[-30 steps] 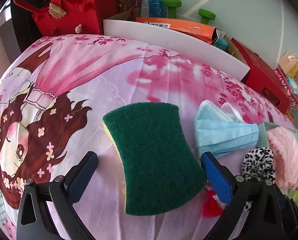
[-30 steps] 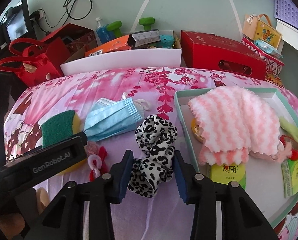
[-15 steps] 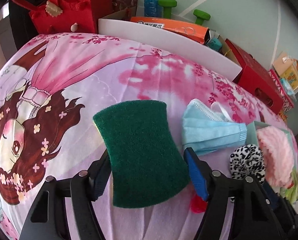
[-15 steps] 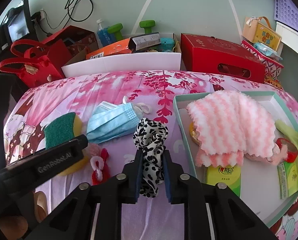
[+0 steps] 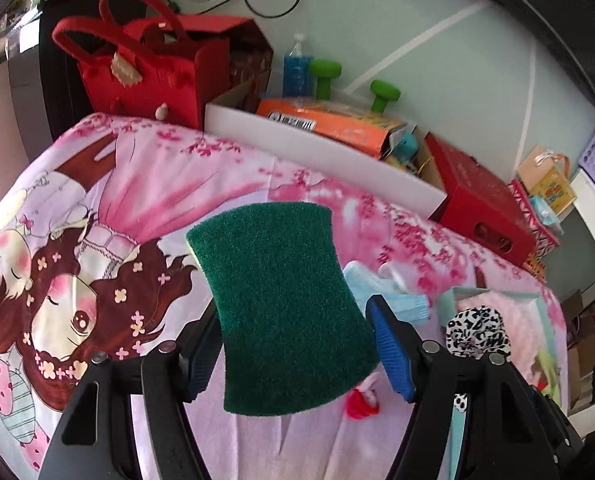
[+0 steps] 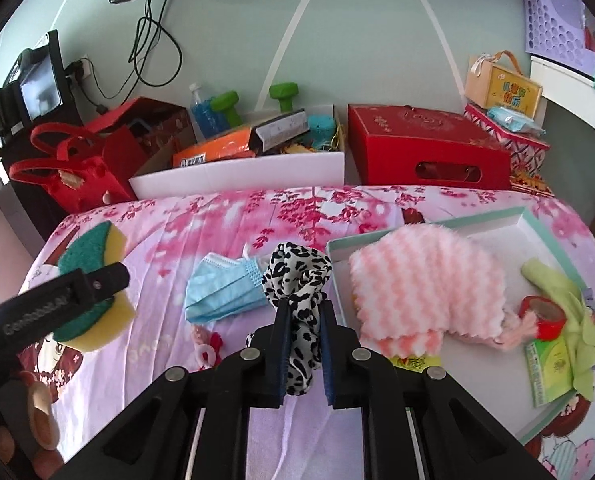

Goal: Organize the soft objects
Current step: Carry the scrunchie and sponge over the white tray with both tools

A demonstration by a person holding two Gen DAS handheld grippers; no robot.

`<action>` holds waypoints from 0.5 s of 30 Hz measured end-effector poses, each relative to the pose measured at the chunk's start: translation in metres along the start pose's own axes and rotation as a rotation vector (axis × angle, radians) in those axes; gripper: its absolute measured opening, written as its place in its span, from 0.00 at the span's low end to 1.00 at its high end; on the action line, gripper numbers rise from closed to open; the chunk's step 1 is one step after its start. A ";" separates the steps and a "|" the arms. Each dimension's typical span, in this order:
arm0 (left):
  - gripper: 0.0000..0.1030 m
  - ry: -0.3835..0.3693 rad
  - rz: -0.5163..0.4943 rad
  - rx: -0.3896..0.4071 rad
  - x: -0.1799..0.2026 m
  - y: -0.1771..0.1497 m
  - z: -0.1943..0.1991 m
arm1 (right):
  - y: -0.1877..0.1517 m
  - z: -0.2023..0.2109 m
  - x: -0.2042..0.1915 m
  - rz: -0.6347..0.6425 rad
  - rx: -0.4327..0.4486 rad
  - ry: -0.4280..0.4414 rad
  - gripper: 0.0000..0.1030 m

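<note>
Left wrist view shows the left gripper (image 5: 293,344) with its jaws clamped on the waist of a green-and-yellow sponge (image 5: 281,304), held clear of the pink printed sheet (image 5: 169,184); the jaws stand fairly wide only because the sponge fills them. Right wrist view shows the right gripper (image 6: 303,344), its jaws nearly together and closing on a leopard-print scrunchie (image 6: 297,280), whose folds bulge above the pads and hang below them. Both pieces look lifted, so the step in hand seems to be carrying them to the mint-rimmed tray (image 6: 533,216) on the right, which already holds a pink striped cloth (image 6: 425,280), a green cloth (image 6: 565,300) and a red tape roll (image 6: 543,316). Next move likely calls for swinging each gripper over a bare part of the tray and letting go there. A blue face mask (image 6: 221,292) and a small red-and-white hair tie (image 6: 207,350) lie on the sheet between sponge and tray, not yet sorted.
</note>
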State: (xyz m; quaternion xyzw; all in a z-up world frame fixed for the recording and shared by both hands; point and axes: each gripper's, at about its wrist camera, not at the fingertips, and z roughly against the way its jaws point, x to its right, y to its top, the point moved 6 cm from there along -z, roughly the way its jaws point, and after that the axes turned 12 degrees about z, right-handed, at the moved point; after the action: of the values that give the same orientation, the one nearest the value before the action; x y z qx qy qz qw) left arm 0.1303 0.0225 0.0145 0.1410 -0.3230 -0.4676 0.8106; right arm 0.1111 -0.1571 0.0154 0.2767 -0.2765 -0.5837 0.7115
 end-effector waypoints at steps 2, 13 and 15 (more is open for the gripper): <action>0.69 -0.007 -0.008 0.006 0.003 0.001 0.005 | 0.001 0.002 0.002 -0.005 0.003 -0.001 0.14; 0.69 -0.044 -0.069 0.024 0.033 -0.008 0.021 | 0.002 0.021 0.033 -0.058 0.045 -0.051 0.14; 0.69 -0.051 -0.085 0.018 0.040 -0.012 0.021 | 0.002 0.026 0.043 -0.076 0.052 -0.073 0.14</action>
State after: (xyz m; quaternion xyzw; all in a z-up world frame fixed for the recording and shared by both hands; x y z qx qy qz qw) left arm 0.1231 -0.0165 0.0394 0.1500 -0.3414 -0.5020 0.7803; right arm 0.1007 -0.2013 0.0378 0.2841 -0.3066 -0.6127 0.6707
